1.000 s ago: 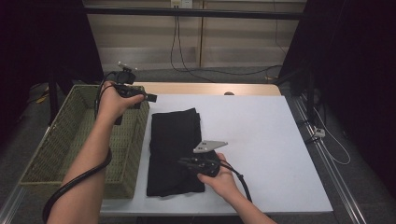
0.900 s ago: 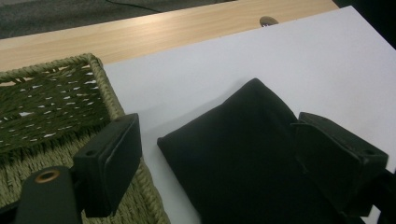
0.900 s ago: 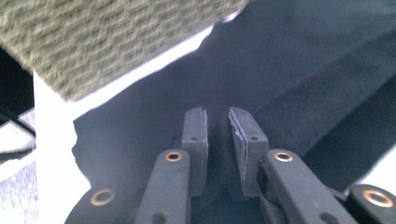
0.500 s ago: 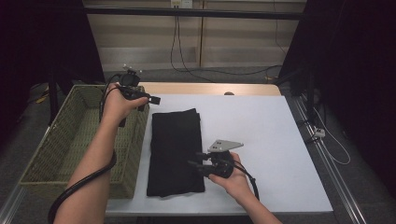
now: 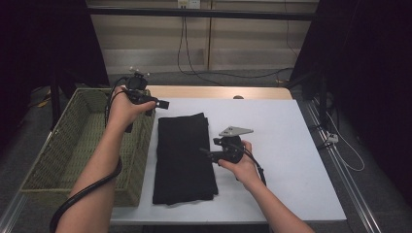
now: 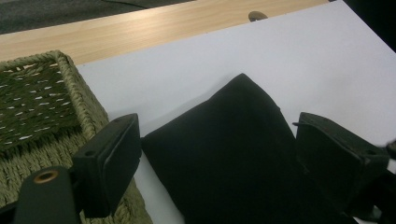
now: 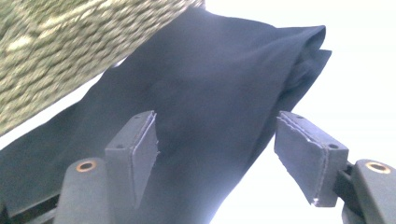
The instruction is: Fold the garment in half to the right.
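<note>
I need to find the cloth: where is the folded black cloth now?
In the high view, the folded black cloth lies on the white table, just right of the wicker basket and left of the right gripper.

free: white table (image 5: 286,145) right of black cloth (image 5: 182,155) | obstacle: wicker basket (image 5: 63,150) touching cloth's left edge

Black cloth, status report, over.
Left gripper open above cloth's far end. Right gripper jaws just opening at its edge, holding nothing. Nothing in the way.
</note>
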Demonstrator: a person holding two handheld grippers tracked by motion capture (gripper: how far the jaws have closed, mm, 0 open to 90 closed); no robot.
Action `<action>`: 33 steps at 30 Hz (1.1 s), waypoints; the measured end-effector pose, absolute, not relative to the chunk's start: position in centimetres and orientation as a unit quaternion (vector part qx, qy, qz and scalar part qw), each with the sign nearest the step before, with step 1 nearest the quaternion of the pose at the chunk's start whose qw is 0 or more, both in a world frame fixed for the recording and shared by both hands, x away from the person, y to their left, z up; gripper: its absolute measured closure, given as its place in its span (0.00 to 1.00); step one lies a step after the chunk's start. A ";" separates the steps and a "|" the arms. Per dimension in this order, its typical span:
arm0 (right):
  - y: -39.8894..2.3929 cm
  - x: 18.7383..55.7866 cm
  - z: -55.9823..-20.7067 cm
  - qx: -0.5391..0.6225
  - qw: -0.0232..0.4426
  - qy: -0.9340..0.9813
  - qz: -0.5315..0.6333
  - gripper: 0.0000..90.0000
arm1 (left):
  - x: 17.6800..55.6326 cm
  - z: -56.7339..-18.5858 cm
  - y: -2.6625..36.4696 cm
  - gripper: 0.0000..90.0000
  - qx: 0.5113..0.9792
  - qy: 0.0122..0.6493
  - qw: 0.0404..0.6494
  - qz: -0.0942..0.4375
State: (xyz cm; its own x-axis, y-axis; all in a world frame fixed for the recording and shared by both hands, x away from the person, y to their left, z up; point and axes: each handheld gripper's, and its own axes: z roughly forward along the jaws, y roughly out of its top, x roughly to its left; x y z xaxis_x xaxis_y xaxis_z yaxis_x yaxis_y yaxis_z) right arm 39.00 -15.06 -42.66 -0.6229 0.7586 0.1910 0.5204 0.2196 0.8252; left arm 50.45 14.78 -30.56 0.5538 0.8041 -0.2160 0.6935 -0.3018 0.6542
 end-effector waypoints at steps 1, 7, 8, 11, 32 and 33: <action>-15.2 39.5 -42.6 0.418 0.130 0.767 0.469 0.32 | 50.4 -30.6 14.8 0.17 0.805 0.463 0.365 0.075; -15.6 41.7 -42.5 0.442 0.128 0.755 0.466 0.24 | 50.2 -31.0 14.9 0.16 0.812 0.456 0.359 0.067; -15.6 42.0 -42.5 0.445 0.131 0.755 0.463 0.24 | 50.1 -31.0 14.9 0.16 0.811 0.457 0.360 0.066; -15.9 43.1 -42.7 0.458 0.127 0.747 0.466 0.23 | 50.0 -31.0 14.9 0.16 0.815 0.449 0.360 0.067; -15.5 47.5 -43.4 0.513 0.142 0.728 0.433 0.20 | 48.0 -31.1 15.5 0.14 0.815 0.436 0.378 0.039; -15.4 47.7 -43.5 0.513 0.140 0.729 0.431 0.20 | 48.0 -31.1 15.7 0.14 0.815 0.437 0.380 0.040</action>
